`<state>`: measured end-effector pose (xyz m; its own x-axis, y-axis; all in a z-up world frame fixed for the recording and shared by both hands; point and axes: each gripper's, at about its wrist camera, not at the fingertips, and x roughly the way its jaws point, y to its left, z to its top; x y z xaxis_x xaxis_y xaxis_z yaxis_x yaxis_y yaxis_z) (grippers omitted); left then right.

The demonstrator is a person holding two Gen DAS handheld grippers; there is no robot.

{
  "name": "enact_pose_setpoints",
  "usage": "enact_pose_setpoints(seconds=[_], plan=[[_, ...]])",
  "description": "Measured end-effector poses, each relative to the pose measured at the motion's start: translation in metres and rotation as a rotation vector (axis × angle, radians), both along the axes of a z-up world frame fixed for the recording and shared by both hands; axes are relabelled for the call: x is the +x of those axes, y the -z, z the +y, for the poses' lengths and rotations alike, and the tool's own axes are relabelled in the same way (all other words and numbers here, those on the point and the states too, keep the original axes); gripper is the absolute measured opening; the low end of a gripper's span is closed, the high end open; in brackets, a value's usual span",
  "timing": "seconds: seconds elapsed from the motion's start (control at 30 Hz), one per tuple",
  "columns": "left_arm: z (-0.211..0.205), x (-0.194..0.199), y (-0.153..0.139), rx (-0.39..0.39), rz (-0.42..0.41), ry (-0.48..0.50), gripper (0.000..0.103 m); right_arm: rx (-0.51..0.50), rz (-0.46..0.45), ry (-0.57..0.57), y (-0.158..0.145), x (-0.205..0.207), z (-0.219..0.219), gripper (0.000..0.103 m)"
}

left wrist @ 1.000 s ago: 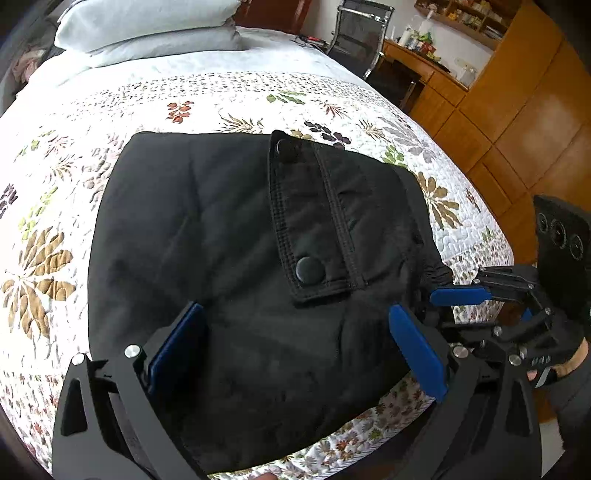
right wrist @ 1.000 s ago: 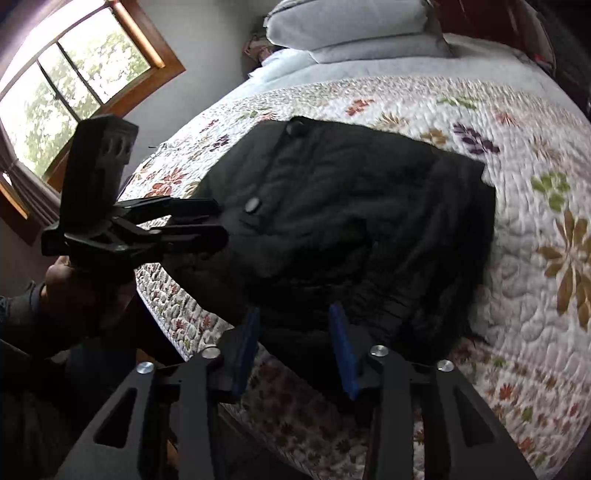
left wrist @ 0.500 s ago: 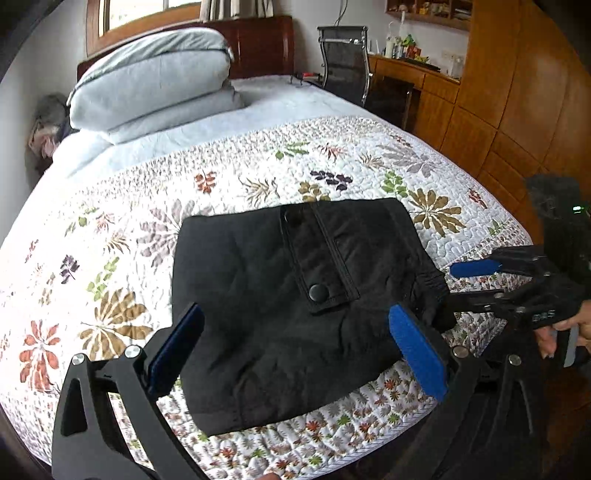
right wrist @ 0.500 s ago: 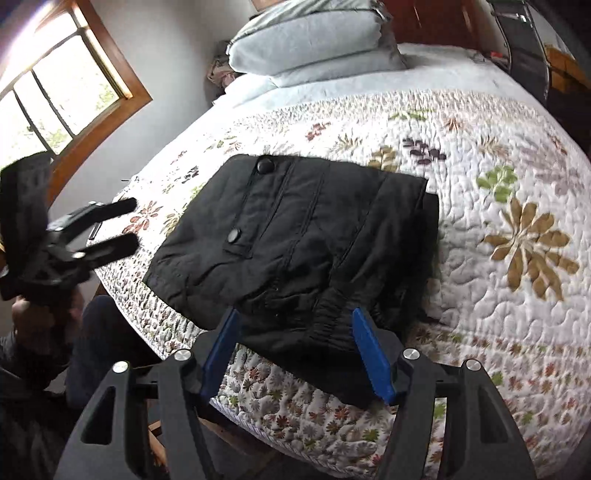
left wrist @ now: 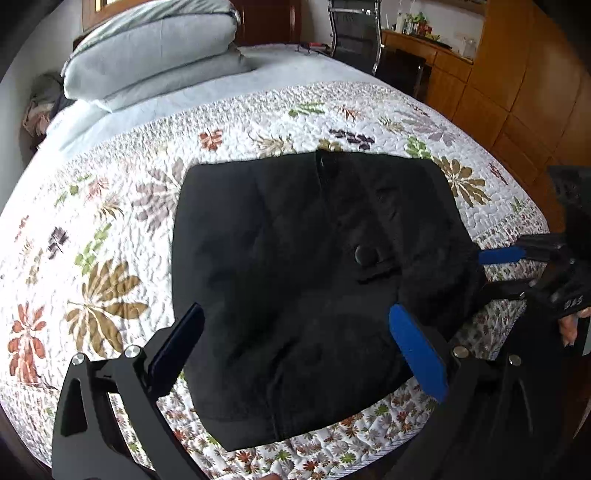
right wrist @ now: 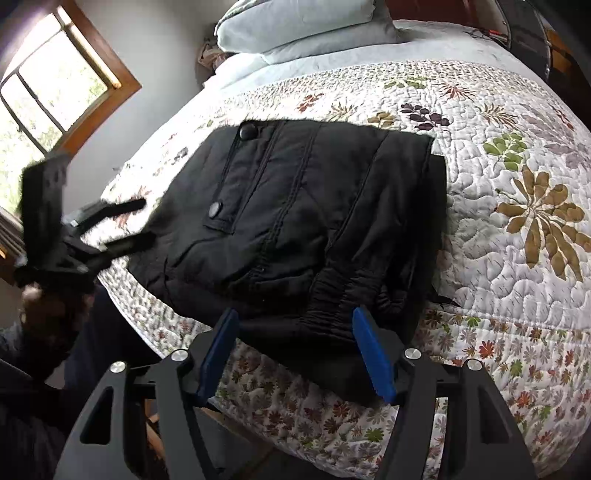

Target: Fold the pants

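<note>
The black pants (left wrist: 295, 266) lie folded into a compact rectangle near the foot edge of the bed, with a buttoned pocket flap on top; they also show in the right wrist view (right wrist: 303, 221). My left gripper (left wrist: 295, 332) is open and empty, held above the near edge of the pants. My right gripper (right wrist: 295, 339) is open and empty, over the elastic waistband end at the bed's edge. The right gripper shows in the left wrist view (left wrist: 495, 273), and the left gripper shows in the right wrist view (right wrist: 125, 225), beside the pants.
The floral quilt (left wrist: 110, 258) covers the bed. Grey pillows (left wrist: 155, 48) lie at the head. An office chair (left wrist: 354, 33) and wooden cabinets (left wrist: 517, 85) stand to the right. A window (right wrist: 48, 99) is on the left wall.
Both grippers have pulled back and up from the pants; the right gripper has opened wider. The pants stay folded on the quilt.
</note>
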<state>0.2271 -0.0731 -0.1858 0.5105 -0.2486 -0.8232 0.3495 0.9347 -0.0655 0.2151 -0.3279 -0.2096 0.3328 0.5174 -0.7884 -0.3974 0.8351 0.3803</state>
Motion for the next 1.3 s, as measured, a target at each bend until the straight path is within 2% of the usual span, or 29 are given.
enact_pose_setpoints(seconds=[0.03,0.07,0.33,0.43,0.53,0.67,0.77,0.87,0.97,1.07,1.23,1.3], plan=[[0.003,0.000,0.002,-0.009,0.008,-0.004,0.100,-0.002,-0.008,0.027,-0.004,-0.001,-0.005,0.079],[0.006,0.001,0.005,-0.010,0.021,-0.011,0.100,0.000,-0.015,0.046,-0.007,-0.002,-0.009,0.082],[0.028,-0.006,0.006,0.024,0.034,-0.054,0.100,0.086,-0.014,0.186,-0.032,-0.022,-0.053,0.083],[0.035,-0.012,-0.002,0.023,0.023,-0.061,0.100,0.144,-0.003,0.222,-0.040,-0.031,-0.063,0.092],[0.042,-0.013,-0.007,-0.002,0.034,-0.054,0.100,0.179,0.019,0.239,-0.046,-0.035,-0.068,0.093],[0.067,0.001,-0.005,-0.134,0.095,-0.030,0.100,0.213,0.044,0.256,-0.047,-0.033,-0.079,0.093],[0.107,0.024,0.001,-0.270,0.153,-0.070,0.100,0.217,0.056,0.281,-0.044,-0.028,-0.090,0.094],[0.137,0.041,0.004,-0.359,0.181,-0.097,0.100,0.244,0.086,0.300,-0.036,-0.019,-0.101,0.094],[0.159,0.056,0.007,-0.461,0.200,-0.100,0.100,0.313,0.132,0.298,-0.023,-0.005,-0.108,0.095],[0.165,0.073,0.016,-0.571,0.276,-0.070,0.100,0.410,0.200,0.295,-0.006,0.010,-0.111,0.095],[0.158,0.096,0.035,-0.646,0.388,-0.024,0.100,0.527,0.285,0.290,0.018,0.041,-0.117,0.096],[0.153,0.101,0.044,-0.649,0.428,-0.010,0.100,0.531,0.306,0.280,0.024,0.050,-0.115,0.096]])
